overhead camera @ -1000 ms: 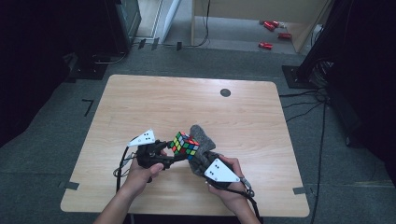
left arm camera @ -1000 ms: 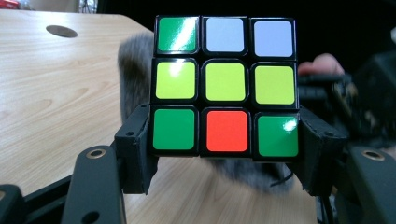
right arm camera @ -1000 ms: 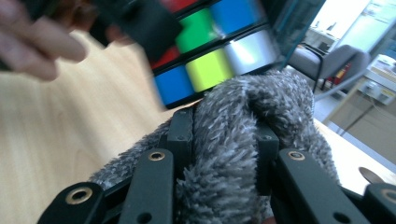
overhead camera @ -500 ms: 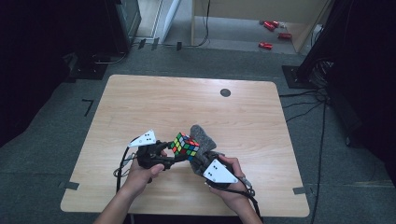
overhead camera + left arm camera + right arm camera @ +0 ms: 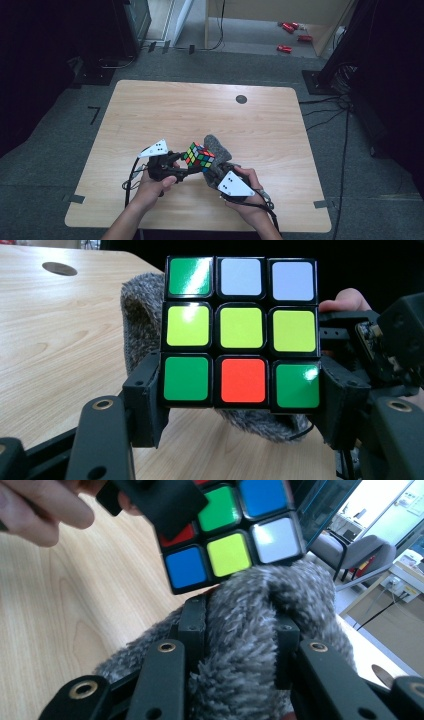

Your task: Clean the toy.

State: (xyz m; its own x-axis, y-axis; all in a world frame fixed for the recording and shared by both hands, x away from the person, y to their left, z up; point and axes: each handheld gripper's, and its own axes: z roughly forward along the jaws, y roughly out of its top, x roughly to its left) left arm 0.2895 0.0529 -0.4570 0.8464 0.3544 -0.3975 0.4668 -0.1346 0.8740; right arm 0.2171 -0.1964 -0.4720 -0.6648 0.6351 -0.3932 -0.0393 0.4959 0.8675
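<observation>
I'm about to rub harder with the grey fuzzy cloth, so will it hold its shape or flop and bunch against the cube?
The cloth is probably soft and floppy: it bulges around the right gripper pinching it. It likely weighs little, since its free end humps up behind the cube. Its fuzzy pile should drag on the glossy stickers rather than slide.

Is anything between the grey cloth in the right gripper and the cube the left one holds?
Nothing visible: the fuzzy cloth already lies against the cube, which the left gripper clamps.
</observation>
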